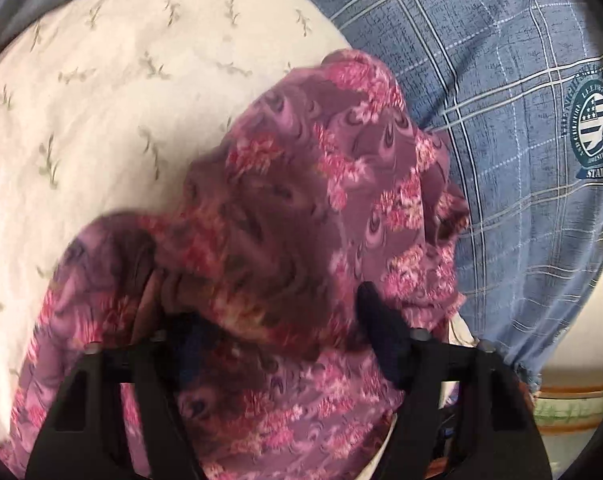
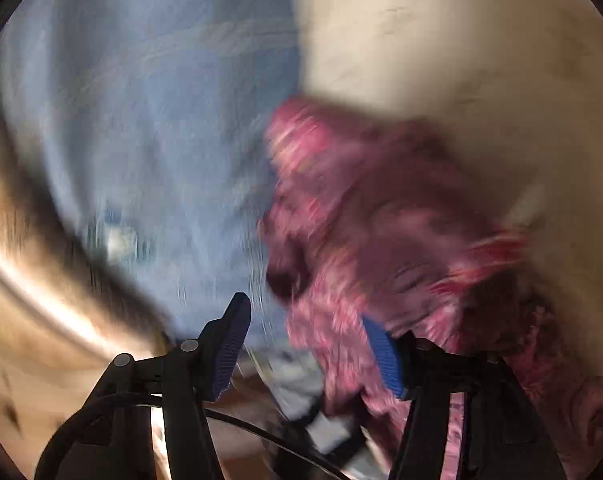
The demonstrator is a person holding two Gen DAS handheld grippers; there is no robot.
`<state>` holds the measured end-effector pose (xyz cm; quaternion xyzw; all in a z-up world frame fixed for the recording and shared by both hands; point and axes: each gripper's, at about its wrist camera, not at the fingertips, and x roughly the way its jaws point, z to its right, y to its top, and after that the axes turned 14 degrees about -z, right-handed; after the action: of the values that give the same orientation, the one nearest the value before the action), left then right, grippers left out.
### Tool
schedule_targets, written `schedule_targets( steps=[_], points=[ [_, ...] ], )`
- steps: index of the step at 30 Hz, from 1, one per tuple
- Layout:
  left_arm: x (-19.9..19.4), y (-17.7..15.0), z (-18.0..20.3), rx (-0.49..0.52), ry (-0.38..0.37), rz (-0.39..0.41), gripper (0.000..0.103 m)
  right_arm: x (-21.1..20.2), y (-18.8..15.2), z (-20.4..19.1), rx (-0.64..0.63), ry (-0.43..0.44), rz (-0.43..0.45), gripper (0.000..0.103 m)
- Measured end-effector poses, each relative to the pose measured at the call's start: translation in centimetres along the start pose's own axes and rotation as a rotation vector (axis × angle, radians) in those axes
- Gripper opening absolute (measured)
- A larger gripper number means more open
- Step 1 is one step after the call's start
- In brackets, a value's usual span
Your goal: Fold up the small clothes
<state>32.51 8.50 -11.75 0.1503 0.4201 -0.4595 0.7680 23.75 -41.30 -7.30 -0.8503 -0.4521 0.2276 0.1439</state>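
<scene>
A purple garment with pink flowers (image 1: 301,208) lies bunched on the bed in the left wrist view, draped over my left gripper (image 1: 273,320). Its fingers stand wide apart with cloth between and over them; only the right finger (image 1: 381,328) shows clearly. In the right wrist view, which is blurred by motion, the same garment (image 2: 381,220) lies right of centre. My right gripper (image 2: 305,340) is open, its blue-padded fingers (image 2: 229,344) wide apart. The right pad touches the cloth's edge.
A white quilt with green sprigs (image 1: 101,100) covers the left of the bed. A blue plaid cover with a round badge (image 1: 501,120) lies to the right. A pale wooden bed edge (image 2: 41,300) shows at the left of the right wrist view.
</scene>
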Motion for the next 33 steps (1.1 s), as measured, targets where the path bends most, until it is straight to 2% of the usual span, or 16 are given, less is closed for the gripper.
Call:
schedule_targets(
  steps=[1,2,4,7,8,9,12,13,15,18,21,23,24,26,29,33],
  points=[
    [0.0,0.3,0.4,0.027,0.016,0.01,0.027,-0.7,-0.1,0.6,0.05,0.024,0.028,0.049],
    [0.0,0.5,0.4,0.032,0.017,0.009,0.026,-1.0,-0.3,1.2,0.093,0.037,0.047,0.038],
    [-0.1,0.6,0.2,0.036,0.012,0.029,0.019,-1.5,-0.5,2.3,0.165,0.053,0.083,0.029],
    [-0.6,0.6,0.1,0.072,0.02,0.042,0.011,-2.8,-0.8,1.5,0.108,0.027,0.132,0.021],
    [-1.1,0.6,0.1,0.08,0.012,0.048,0.01,-3.1,-0.5,0.3,0.036,0.011,0.13,0.011],
    [-1.8,0.5,0.1,0.09,0.003,0.062,0.009,-3.9,-0.7,-1.4,-0.035,0.021,0.114,0.009],
    [-4.8,-0.4,-0.7,0.138,-0.031,0.126,0.01,-5.3,-1.8,-7.1,-0.316,0.082,0.021,0.008],
    [-5.4,-0.9,-1.5,0.149,-0.044,0.147,0.01,-6.0,-2.7,-9.0,-0.437,0.037,0.0,0.008],
    [-4.7,-1.0,-2.7,0.166,-0.047,0.098,0.01,-7.2,-4.2,-10.4,-0.583,-0.11,-0.006,0.008],
    [-2.7,-0.9,-3.6,0.155,0.018,0.046,0.01,-6.9,-3.7,-8.3,-0.566,-0.304,-0.052,0.012],
    [-2.8,-1.1,-3.4,0.153,0.019,0.056,0.01,-7.2,-3.2,-7.6,-0.531,-0.346,-0.008,0.02],
    [-3.2,-1.3,-3.0,0.163,0.026,0.065,0.01,-7.2,-3.1,-8.1,-0.51,-0.314,-0.009,0.053],
    [-3.3,-1.4,-2.9,0.162,0.027,0.067,0.01,-6.6,-3.4,-8.4,-0.504,-0.308,-0.017,0.059],
    [-3.1,-1.5,-3.2,0.157,0.025,0.061,0.01,-5.7,-3.5,-8.9,-0.511,-0.301,-0.04,0.061],
    [-3.0,-1.4,-3.1,0.157,0.024,0.06,0.01,-2.8,-1.6,-9.3,-0.47,-0.442,0.038,0.061],
    [-2.9,-1.3,-3.0,0.154,0.016,0.05,0.01,0.9,0.3,-9.1,-0.379,-0.596,0.046,0.057]
  ],
)
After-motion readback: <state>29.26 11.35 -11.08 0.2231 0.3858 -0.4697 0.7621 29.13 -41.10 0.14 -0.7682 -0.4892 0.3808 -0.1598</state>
